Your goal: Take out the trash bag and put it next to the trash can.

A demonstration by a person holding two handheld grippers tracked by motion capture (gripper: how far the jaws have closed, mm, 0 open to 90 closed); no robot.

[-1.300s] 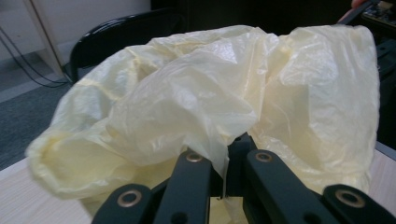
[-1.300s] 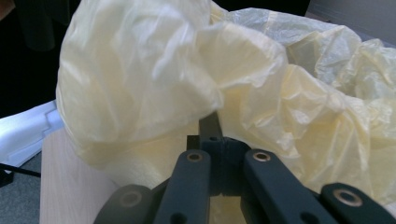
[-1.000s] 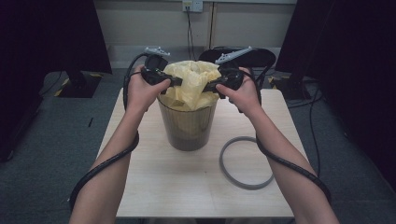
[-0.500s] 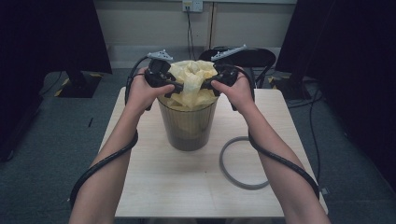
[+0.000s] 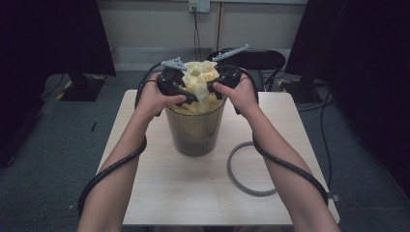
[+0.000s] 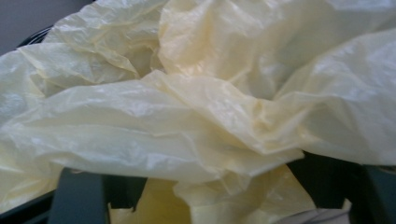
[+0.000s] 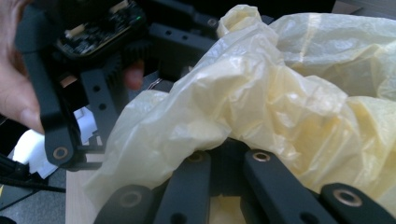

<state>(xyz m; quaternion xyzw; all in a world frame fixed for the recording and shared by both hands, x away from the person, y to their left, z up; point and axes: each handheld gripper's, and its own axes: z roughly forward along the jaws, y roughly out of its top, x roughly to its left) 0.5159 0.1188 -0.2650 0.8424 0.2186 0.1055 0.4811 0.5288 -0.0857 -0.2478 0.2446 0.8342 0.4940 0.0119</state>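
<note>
High view: we see the bin (image 5: 195,129) near the table's (image 5: 159,193) far edge, the yellow bag (image 5: 199,84) bunched above its rim between both grippers. The left gripper (image 5: 187,94) has just been opening. A grey ring (image 5: 244,169) lies toward the right edge.

Left gripper view: we find the jaws apart, bag (image 6: 196,116) draped over them, unpinched.

Right gripper view: we see the right gripper (image 7: 224,163) clamped on the bag (image 7: 261,93); the left gripper (image 7: 79,93) sits opposite. Dark carpet surrounds the table.
</note>
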